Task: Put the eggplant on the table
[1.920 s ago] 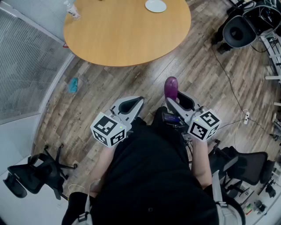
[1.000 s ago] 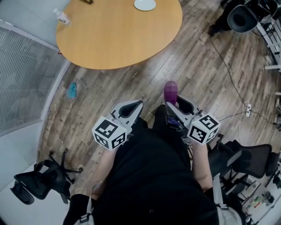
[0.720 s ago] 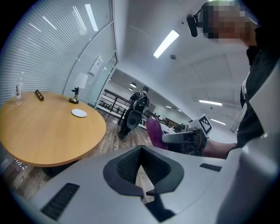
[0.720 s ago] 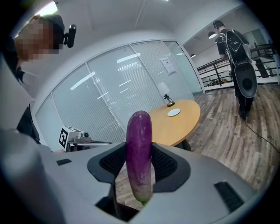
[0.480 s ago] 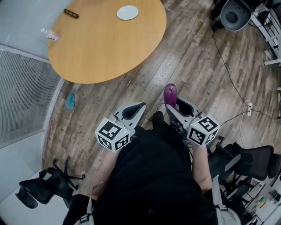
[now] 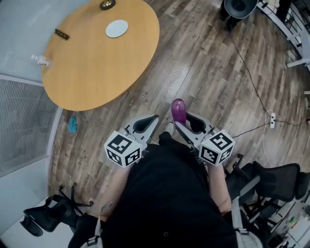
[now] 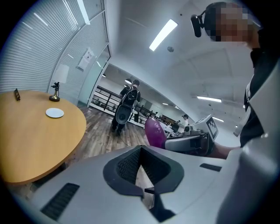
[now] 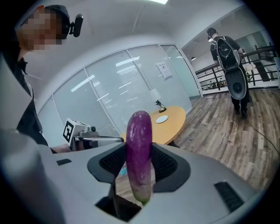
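Note:
A purple eggplant (image 6: 178, 110) stands upright between the jaws of my right gripper (image 6: 181, 121), which is shut on its lower half. In the right gripper view the eggplant (image 8: 139, 148) fills the middle, its green stem end down. My left gripper (image 6: 152, 117) hangs beside it to the left, its jaw tips (image 7: 141, 148) meeting with nothing between them. Both are held over the wooden floor, short of the round wooden table (image 6: 97, 63). The eggplant (image 7: 154, 133) and right gripper (image 7: 188, 142) also show in the left gripper view.
On the table lie a white plate (image 6: 116, 28), a small figurine (image 6: 107, 5), a bottle (image 6: 41, 60) and a black strip (image 6: 61, 34). A teal scrap (image 6: 72, 124) lies on the floor. Black office chairs (image 6: 46, 215) (image 6: 271, 179) flank me. A cable and power strip (image 6: 270, 117) run at right.
In the head view the table has slid leftward and more of it shows, as both grippers travel across the floor. The eggplant stays gripped in the right gripper.

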### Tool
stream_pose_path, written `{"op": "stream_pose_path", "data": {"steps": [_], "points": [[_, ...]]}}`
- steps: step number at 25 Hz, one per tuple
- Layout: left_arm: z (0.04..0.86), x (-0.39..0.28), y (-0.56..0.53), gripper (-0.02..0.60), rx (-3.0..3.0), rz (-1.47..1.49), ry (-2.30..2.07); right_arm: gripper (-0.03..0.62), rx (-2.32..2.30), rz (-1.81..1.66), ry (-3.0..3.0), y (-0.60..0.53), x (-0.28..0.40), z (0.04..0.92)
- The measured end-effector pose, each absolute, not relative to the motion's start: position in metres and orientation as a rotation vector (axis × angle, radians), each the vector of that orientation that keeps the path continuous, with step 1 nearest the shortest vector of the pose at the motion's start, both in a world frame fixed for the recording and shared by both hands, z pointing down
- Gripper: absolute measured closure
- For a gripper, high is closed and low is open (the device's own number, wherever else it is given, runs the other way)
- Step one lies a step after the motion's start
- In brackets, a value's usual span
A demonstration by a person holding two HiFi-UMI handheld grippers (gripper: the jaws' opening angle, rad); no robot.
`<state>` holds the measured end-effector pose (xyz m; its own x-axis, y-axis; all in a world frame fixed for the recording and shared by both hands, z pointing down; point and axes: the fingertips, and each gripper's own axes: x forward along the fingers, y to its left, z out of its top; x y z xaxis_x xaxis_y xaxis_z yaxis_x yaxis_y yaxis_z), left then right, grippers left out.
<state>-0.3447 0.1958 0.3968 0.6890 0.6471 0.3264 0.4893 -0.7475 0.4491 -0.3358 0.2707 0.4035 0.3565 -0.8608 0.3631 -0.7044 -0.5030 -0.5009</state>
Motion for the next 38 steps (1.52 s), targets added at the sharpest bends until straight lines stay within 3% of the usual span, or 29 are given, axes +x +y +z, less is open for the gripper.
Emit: {"op": "stream_pose_path", "data": {"steps": [15, 29, 38], "points": [[0.405, -0.299, 0.238, 0.571, 2.535, 0.740, 0.954, 0.407, -2.309, -0.914, 1.393, 0.292, -0.293, 0.417], [0.379, -0.136, 0.202, 0.571, 2.526, 0.627, 1.124, 0.407, -2.381, -0.839, 1.329, 0.249, -0.151, 0.395], [0.381, -0.066, 0.140, 0.571, 2.523, 0.596, 1.148, 0.407, -2.429, -0.819, 1.328, 0.185, -0.085, 0.394]]}}
